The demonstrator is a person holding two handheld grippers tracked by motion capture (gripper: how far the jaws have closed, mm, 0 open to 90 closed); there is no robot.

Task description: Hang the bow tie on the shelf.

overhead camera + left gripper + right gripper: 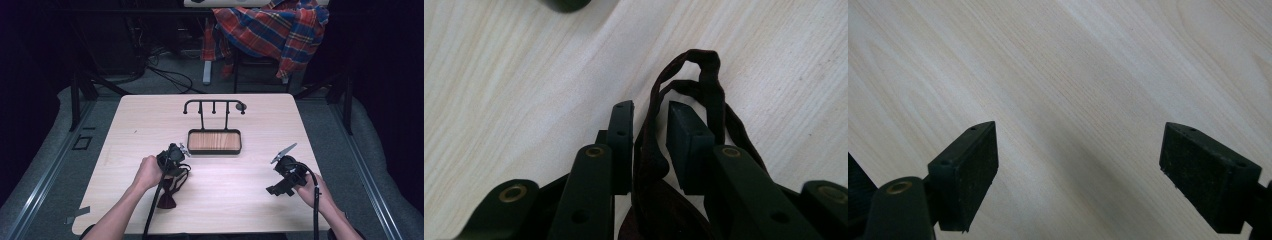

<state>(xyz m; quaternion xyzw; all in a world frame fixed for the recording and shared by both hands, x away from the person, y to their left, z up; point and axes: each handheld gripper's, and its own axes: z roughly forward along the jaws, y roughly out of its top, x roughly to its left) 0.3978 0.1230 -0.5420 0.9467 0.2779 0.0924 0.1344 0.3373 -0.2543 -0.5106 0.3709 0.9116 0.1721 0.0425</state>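
A dark maroon cloth pouch (166,199) lies on the light wooden table (150,125) near its front left. The pouch's thin straps (704,75) loop up from it. My left gripper (176,169) points down over these straps. In the left gripper view my left gripper (650,107) has one strap strand running between its narrowly parted jaws. A sliver of table still shows between the strand and the right pad (686,145). My right gripper (274,189) rests low at the front right. In its own view my right gripper (1080,131) stands wide open over bare wood.
A black stand with a hooked top bar (214,103) and a wood-bottomed tray (214,141) sits at the table's middle back. Behind the table, a plaid shirt (272,27) hangs over a chair, and cables (170,75) lie on the floor.
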